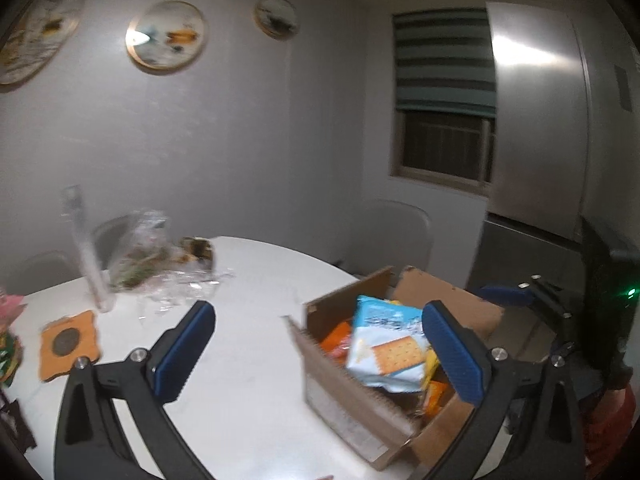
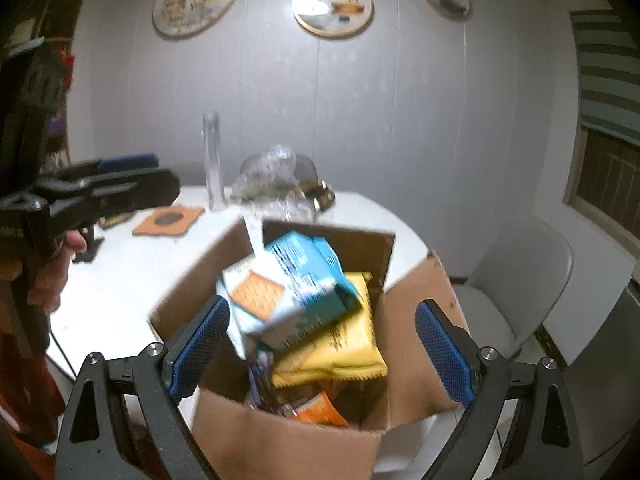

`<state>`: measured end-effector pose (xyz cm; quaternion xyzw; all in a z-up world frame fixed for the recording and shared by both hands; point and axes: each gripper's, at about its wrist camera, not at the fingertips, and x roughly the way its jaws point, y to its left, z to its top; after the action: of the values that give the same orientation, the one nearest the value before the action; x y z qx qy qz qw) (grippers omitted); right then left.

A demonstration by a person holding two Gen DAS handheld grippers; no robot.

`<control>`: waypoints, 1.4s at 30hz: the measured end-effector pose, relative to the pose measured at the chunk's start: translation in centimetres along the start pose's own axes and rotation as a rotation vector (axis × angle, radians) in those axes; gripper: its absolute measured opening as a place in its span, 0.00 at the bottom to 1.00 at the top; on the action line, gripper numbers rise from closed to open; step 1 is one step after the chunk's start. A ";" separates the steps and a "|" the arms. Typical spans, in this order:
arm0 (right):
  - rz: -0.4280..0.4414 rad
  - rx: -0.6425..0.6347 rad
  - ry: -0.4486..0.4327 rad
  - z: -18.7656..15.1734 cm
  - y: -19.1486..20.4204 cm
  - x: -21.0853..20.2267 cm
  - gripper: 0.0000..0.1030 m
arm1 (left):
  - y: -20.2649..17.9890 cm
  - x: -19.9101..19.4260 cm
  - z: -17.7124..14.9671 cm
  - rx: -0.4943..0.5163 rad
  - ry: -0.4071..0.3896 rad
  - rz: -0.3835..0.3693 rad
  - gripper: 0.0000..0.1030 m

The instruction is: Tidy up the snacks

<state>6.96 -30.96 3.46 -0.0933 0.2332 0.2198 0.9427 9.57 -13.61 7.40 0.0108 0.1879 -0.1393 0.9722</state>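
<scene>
An open cardboard box (image 1: 340, 396) (image 2: 288, 436) stands on the white table near its right edge. A blue and white cracker pack (image 1: 386, 346) (image 2: 288, 292), blurred, sits tilted on top of the snacks in the box, touched by no finger. Under it lie a yellow pack (image 2: 340, 348) and orange packs (image 1: 338, 340) (image 2: 320, 410). My left gripper (image 1: 316, 354) is open and empty, just left of the box. My right gripper (image 2: 320, 352) is open and empty above the box; it also shows in the left wrist view (image 1: 532, 300).
A tall clear tube (image 1: 86, 248) (image 2: 212, 160), a crumpled clear plastic bag (image 1: 144, 252) (image 2: 272, 176) and an orange coaster (image 1: 68, 344) (image 2: 168, 220) are on the white table (image 1: 240, 360). More snack packs (image 1: 8, 344) lie at the left edge. Grey chairs (image 2: 516, 280) stand around.
</scene>
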 end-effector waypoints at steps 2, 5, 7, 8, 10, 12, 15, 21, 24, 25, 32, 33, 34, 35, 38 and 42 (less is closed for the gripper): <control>0.007 0.003 -0.065 0.3 0.5 -0.6 1.00 | 0.5 -1.1 -0.5 -0.010 -0.020 0.078 0.99; 0.020 -0.007 -0.142 0.8 1.4 -1.4 1.00 | 1.3 -2.3 -1.3 -0.019 -0.035 0.188 0.99; 0.037 -0.010 -0.195 1.0 1.8 -1.9 1.00 | 2.1 -3.1 -2.1 -0.037 -0.036 0.251 0.99; 0.043 -0.011 -0.215 1.0 2.1 -2.1 1.00 | 2.5 -3.4 -2.5 -0.049 -0.035 0.267 0.99; 0.053 -0.015 -0.253 1.1 2.6 -2.2 1.00 | 3.3 -3.9 -3.2 -0.071 -0.032 0.293 0.99; 0.064 -0.019 -0.279 0.9 3.0 -2.1 1.00 | 4.0 -4.1 -4.1 -0.090 -0.022 0.323 0.99; 0.070 -0.019 -0.293 0.5 3.4 -1.7 1.00 | 5.0 -4.1 -5.3 -0.100 -0.001 0.376 0.99; 0.085 -0.025 -0.265 -0.2 4.0 -0.2 1.00 | 6.2 -3.5 -6.6 -0.122 0.030 0.402 0.99; 0.095 -0.018 -0.256 -0.4 4.0 0.2 1.00 | 6.4 -3.4 -6.9 -0.122 0.034 0.409 0.99; 0.095 -0.018 -0.254 -0.4 4.1 0.3 1.00 | 6.4 -3.4 -6.9 -0.122 0.034 0.410 0.99; 0.092 -0.018 -0.250 -0.4 4.3 0.3 1.00 | 6.3 -3.6 -6.8 -0.125 0.028 0.393 0.99; 0.090 -0.019 -0.250 -0.4 4.3 0.3 1.00 | 6.2 -3.6 -6.7 -0.124 0.027 0.391 0.99; 0.090 -0.020 -0.252 -0.4 4.3 0.2 1.00 | 6.2 -3.6 -6.7 -0.123 0.025 0.387 0.99; 0.089 -0.022 -0.254 -0.4 4.3 0.2 1.00 | 6.1 -3.6 -6.6 -0.122 0.024 0.385 0.99; 0.090 -0.019 -0.252 -0.4 4.2 0.2 1.00 | 6.0 -3.7 -6.5 -0.121 0.021 0.377 0.99; 0.092 -0.021 -0.254 -0.3 4.3 0.1 1.00 | 5.7 -3.7 -6.4 -0.116 0.017 0.369 0.99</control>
<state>4.90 -27.20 2.84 -0.0636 0.1137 0.2752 0.9525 5.59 -6.64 2.67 -0.0096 0.1988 0.0524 0.9786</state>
